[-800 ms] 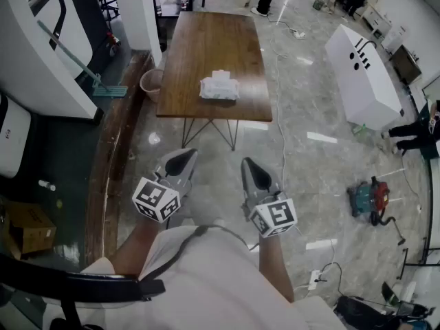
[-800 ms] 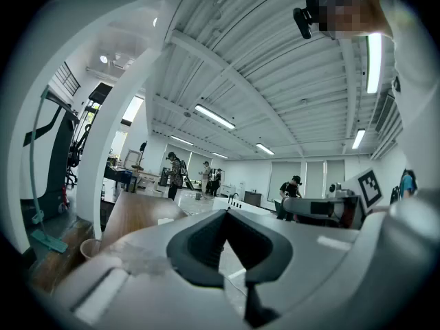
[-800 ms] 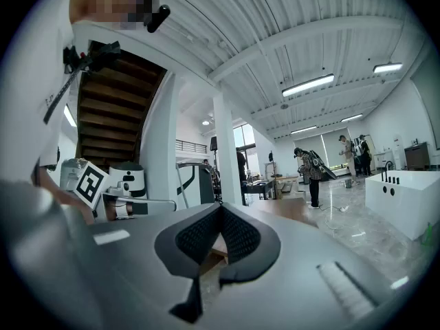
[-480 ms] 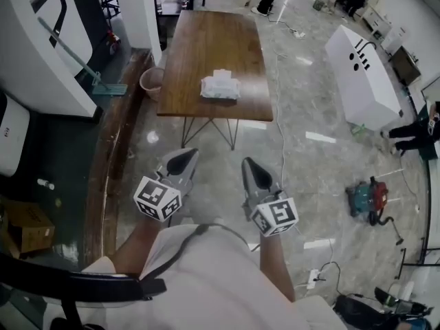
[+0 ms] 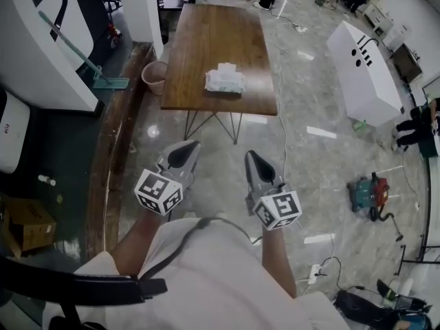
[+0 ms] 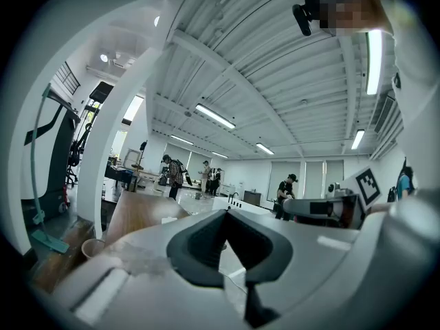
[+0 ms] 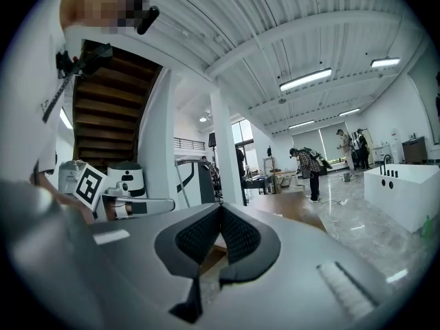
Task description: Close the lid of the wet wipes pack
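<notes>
The wet wipes pack is a white packet lying near the front edge of a brown wooden table, far ahead of me in the head view; its lid is too small to make out. My left gripper and right gripper are held side by side above the floor, well short of the table, both pointing towards it. Each has its jaws together with nothing between them. In the left gripper view the left gripper is shut, with the table beyond. The right gripper looks the same in its own view.
A pink bin stands at the table's left. A white cabinet is to the right, and a power tool and cables lie on the shiny floor. A mop leans at the left, a cardboard box below it. People stand beyond the table.
The head view has shifted a little: table and pack sit slightly higher and further right in the picture. Both grippers remain shut and side by side.
</notes>
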Motion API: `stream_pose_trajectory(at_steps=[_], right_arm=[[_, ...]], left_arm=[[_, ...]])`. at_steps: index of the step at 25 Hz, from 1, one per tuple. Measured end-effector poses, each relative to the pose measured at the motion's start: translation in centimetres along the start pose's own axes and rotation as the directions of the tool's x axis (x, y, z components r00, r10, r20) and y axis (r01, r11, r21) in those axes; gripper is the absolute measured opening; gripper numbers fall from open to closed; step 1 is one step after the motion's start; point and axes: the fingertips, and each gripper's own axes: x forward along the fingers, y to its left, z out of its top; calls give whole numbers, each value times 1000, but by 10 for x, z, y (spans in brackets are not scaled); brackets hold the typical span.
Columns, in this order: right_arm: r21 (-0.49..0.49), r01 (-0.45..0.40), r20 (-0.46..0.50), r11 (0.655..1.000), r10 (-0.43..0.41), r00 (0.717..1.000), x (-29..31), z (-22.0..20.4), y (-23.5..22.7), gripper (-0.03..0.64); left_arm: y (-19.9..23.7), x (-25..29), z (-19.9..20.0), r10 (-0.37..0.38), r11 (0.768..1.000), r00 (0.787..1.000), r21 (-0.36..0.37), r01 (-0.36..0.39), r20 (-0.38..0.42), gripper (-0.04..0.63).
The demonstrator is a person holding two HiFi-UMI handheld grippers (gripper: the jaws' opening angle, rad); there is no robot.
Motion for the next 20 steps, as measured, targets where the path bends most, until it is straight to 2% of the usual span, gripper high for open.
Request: stream_pose_trajectory(at_steps=[20], right_arm=[[-5, 31, -19, 1000, -31, 999, 14, -17, 44, 9]], left_arm=[[34, -44, -8, -20, 1000, 1000, 2, 20, -13, 3]])
